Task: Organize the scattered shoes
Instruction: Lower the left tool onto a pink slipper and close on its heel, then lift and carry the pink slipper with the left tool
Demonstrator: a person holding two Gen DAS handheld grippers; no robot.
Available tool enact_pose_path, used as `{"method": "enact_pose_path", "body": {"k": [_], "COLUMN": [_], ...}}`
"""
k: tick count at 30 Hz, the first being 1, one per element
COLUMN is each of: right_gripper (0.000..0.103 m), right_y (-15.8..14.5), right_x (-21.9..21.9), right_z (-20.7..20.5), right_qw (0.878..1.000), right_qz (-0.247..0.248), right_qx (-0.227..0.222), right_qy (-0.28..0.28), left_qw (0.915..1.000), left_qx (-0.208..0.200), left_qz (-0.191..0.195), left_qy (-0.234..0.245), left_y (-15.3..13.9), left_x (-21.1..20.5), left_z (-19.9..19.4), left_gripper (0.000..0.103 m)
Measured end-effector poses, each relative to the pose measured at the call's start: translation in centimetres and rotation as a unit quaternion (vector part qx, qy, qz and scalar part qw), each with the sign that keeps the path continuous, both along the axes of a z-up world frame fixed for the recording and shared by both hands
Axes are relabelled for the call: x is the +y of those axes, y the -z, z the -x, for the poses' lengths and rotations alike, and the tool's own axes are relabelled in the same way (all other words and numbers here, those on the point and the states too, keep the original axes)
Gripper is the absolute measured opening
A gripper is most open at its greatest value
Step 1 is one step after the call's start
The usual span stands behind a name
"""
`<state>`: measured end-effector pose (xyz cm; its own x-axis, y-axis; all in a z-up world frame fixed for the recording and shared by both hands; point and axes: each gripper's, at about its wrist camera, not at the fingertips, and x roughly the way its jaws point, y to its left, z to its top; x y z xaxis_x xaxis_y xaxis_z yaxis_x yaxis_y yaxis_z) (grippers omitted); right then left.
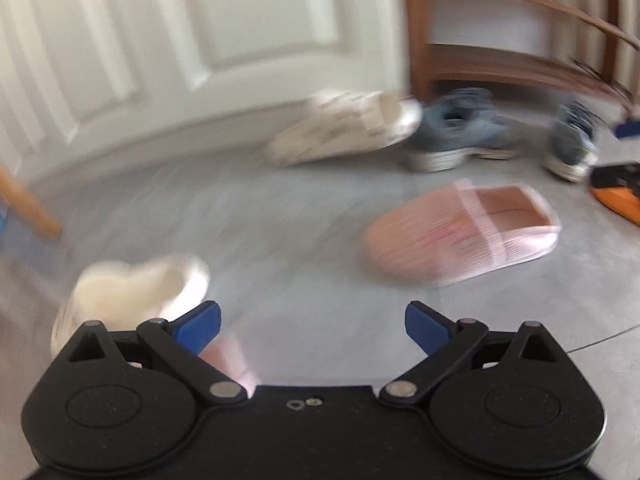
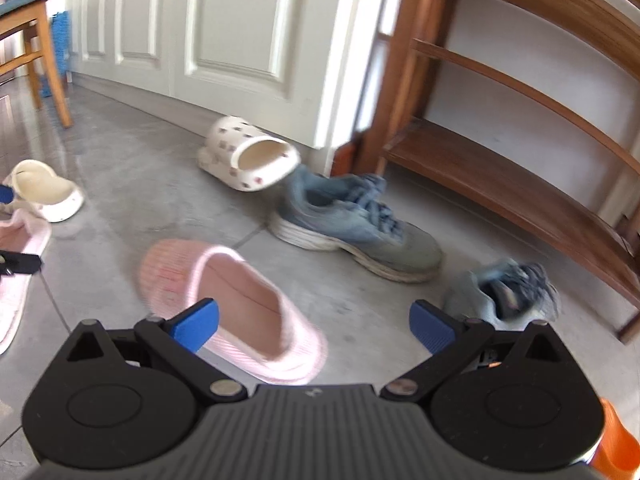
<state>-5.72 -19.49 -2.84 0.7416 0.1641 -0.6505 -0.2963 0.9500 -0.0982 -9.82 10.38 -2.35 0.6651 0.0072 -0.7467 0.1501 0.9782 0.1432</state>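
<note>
Left hand-held gripper [image 1: 313,322] is spread wide with nothing between its blue fingertips [image 1: 199,325], hovering low over the grey tile floor [image 1: 280,240]; the left wrist view is heavily motion-blurred. Right hand-held gripper [image 2: 314,322] is also spread wide and empty, its blue fingertips [image 2: 432,326] above the floor. Six shoes lie scattered on the floor. One pink slipper [image 2: 236,308] lies just ahead of the right hand-held gripper, its left fingertip overlapping the slipper's opening in the view, contact not clear; the same slipper shows at right-centre in the left wrist view [image 1: 464,232]. Second pink slipper [image 2: 16,280] lies at the far left edge, partly cut off, close beside a cream clog [image 2: 46,190]; in the left wrist view that clog [image 1: 132,292] sits just past the left fingertip. A second cream clog with small spots [image 2: 250,158] is tipped on its side near the white panelled door [image 2: 240,40], its opening touching or overlapping the heel of a grey-blue sneaker [image 2: 356,232]. The other grey-blue sneaker [image 2: 504,296] lies apart from it, nearer the right fingertip and just in front of the wooden shoe rack [image 2: 520,184]. The rack's visible shelves hold no shoes. A wooden chair [image 2: 48,64] stands far left by the door.
</note>
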Motion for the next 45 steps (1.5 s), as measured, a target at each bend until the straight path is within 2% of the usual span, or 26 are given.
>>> {"method": "enact_pose_path", "body": {"k": [4, 9, 14, 15, 16, 17, 19, 23, 25, 29, 33, 36, 39, 41, 42, 43, 45], "right_gripper": [0.103, 0.103, 0.103, 0.103, 0.103, 0.103, 0.103, 0.103, 0.103, 0.103, 0.103, 0.103, 0.103, 0.103, 0.103, 0.103, 0.103], "right_y": [1.4, 1.9, 1.4, 1.2, 1.1, 0.9, 0.8, 0.8, 0.7, 0.3, 0.0, -0.2, -0.4, -0.5, -0.6, -0.5, -0.4], "right_x": [1.7, 2.6, 2.8, 2.7, 2.7, 2.6, 2.4, 2.0, 2.0, 1.5, 0.4, -0.6, -1.8, -2.5, -2.8, -3.1, -4.0], "right_z": [-0.3, -0.4, -0.1, 0.2, 0.4, 0.7, 1.1, 1.0, 0.9, 0.8, 0.8, 1.0, 1.3, 1.6, 1.8, 1.9, 2.4], "right_qw": [1.0, 0.999, 0.998, 0.998, 0.998, 0.998, 0.997, 0.996, 0.996, 0.997, 0.997, 0.997, 0.998, 0.998, 0.998, 0.998, 0.997], "right_qz": [0.003, -0.006, -0.012, -0.012, -0.011, -0.011, -0.014, -0.039, -0.039, -0.049, -0.058, -0.061, -0.061, -0.06, -0.06, -0.061, -0.063], "right_qx": [0.025, 0.038, 0.039, 0.037, 0.035, 0.033, 0.033, 0.043, 0.038, 0.028, 0.027, 0.028, 0.028, 0.028, 0.028, 0.029, 0.031], "right_qy": [-0.018, -0.027, -0.04, -0.046, -0.052, -0.056, -0.064, -0.071, -0.066, -0.056, -0.04, -0.025, -0.008, 0.002, 0.006, 0.011, 0.02], "left_qw": [0.9995, 0.9985, 0.9936, 0.9926, 0.9917, 0.9914, 0.9903, 0.9892, 0.9891, 0.9828, 0.9602, 0.9348, 0.9021, 0.8956, 0.8943, 0.8943, 0.901], "left_qx": [0.016, 0.054, 0.105, 0.113, 0.121, 0.126, 0.136, 0.138, 0.133, 0.128, 0.133, 0.144, 0.173, 0.172, 0.167, 0.16, 0.14], "left_qz": [-0.008, 0.006, 0.041, 0.043, 0.042, 0.033, 0.023, 0.049, 0.062, 0.109, 0.148, 0.153, 0.156, 0.141, 0.13, 0.12, 0.105], "left_qy": [-0.026, 0.004, 0.01, 0.013, 0.015, 0.015, 0.013, 0.003, 0.016, 0.075, 0.196, 0.286, 0.363, 0.386, 0.394, 0.4, 0.397], "left_y": [1.2, 3.0, 5.5, 5.9, 6.3, 6.7, 7.3, 6.6, 6.2, 4.7, 3.1, 2.7, 3.3, 3.6, 3.6, 3.5, 2.7], "left_x": [3.2, 3.5, 3.5, 3.5, 3.5, 3.4, 3.3, 3.6, 3.4, 1.7, -2.8, -6.8, -11.3, -13.1, -13.7, -14.1, -13.9], "left_z": [0.4, -1.8, -3.8, -3.9, -4.1, -4.1, -4.0, -3.7, -3.3, -2.4, -0.8, 0.7, 2.3, 3.0, 3.3, 3.4, 3.1], "left_gripper": [0.098, 0.098, 0.094, 0.089, 0.065, 0.026, 0.025, 0.017, 0.013, 0.011, 0.011, 0.011, 0.014, 0.024, 0.024, 0.024, 0.033]}}
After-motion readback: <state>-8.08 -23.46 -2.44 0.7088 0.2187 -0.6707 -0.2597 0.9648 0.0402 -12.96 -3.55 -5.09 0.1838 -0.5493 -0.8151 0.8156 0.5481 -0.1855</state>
